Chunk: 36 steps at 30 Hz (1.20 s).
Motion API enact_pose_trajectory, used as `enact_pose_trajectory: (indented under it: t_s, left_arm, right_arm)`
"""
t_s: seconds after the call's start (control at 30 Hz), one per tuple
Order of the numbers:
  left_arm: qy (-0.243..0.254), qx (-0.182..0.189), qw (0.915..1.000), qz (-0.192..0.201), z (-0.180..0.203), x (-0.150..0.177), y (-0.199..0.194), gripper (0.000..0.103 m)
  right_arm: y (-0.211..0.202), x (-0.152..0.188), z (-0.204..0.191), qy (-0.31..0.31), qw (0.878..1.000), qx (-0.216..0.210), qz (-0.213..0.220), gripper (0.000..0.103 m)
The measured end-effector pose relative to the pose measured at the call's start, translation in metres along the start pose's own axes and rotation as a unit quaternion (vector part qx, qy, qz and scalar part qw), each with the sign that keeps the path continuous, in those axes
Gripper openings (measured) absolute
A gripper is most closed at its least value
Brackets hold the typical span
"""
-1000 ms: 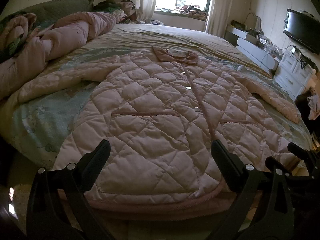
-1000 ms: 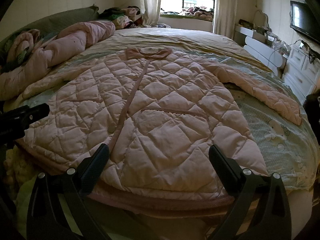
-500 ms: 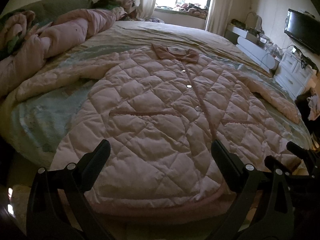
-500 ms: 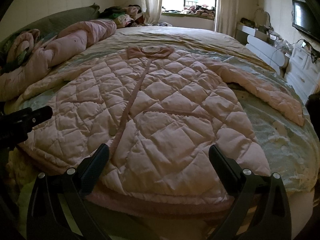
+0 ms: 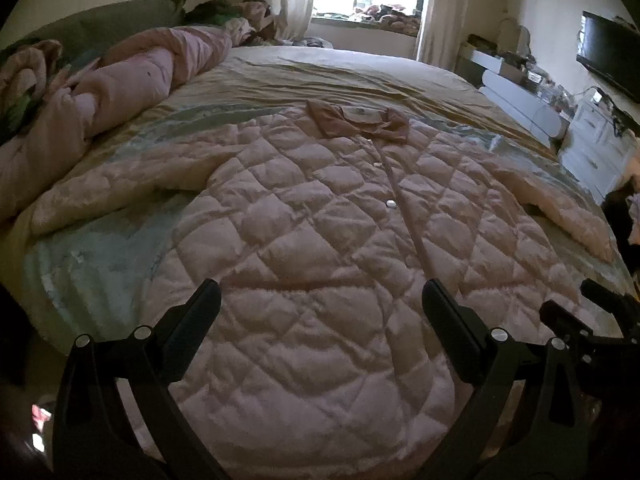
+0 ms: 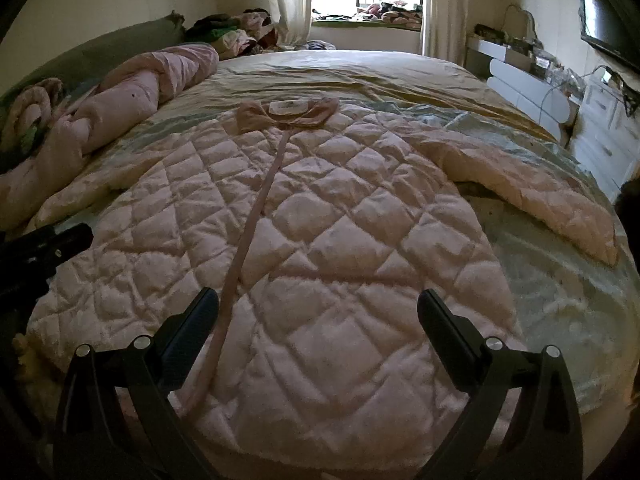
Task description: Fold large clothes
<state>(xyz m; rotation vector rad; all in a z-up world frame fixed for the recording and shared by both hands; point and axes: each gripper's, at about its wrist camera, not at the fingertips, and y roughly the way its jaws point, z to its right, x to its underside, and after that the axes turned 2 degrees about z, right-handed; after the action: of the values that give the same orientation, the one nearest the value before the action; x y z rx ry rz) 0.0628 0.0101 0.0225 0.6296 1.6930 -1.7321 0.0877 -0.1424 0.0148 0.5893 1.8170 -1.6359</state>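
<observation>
On the bed (image 5: 100, 264), a pink quilted coat (image 5: 320, 248) is lying flat and face up, collar toward the window, both sleeves spread outward. Above its hem, the left gripper (image 5: 320, 308) and right gripper (image 6: 318, 312) are hovering with jaws gaping wide, gripping nothing.

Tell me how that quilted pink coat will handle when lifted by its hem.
The quilted pink coat will likely drape and sag, being soft padded fabric. Spread across the bed, its sleeves will probably trail. Puffy quilting suggests bulky yet fairly light.
</observation>
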Motion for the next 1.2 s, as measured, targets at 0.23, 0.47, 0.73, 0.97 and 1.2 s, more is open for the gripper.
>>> enact_pose_trajectory:
  t_s: [0.23, 0.47, 0.73, 0.97, 1.2]
  left_arm:
    - [-0.001, -0.002, 0.9999, -0.013, 0.002, -0.027, 0.028, 0.094]
    - [0.001, 0.009, 0.9995, -0.029, 0.012, -0.058, 0.059, 0.094]
    - [-0.001, 0.019, 0.9991, -0.038, 0.023, -0.091, 0.096, 0.094]
    - [0.010, 0.023, 0.9986, -0.046, 0.036, -0.116, 0.126, 0.094]
    - [0.022, 0.028, 0.9978, -0.056, 0.055, -0.128, 0.158, 0.094]
  right_arm:
    - [0.022, -0.035, 0.021, 0.018, 1.000, 0.003, -0.007, 0.099]
    - [0.050, -0.068, 0.050, 0.050, 0.999, 0.008, -0.018, 0.099]
    - [0.082, -0.093, 0.090, 0.094, 0.995, 0.030, -0.027, 0.099]
    - [0.105, -0.101, 0.134, 0.145, 0.987, 0.055, -0.032, 0.099]
    - [0.127, -0.094, 0.193, 0.224, 0.970, 0.085, -0.049, 0.099]
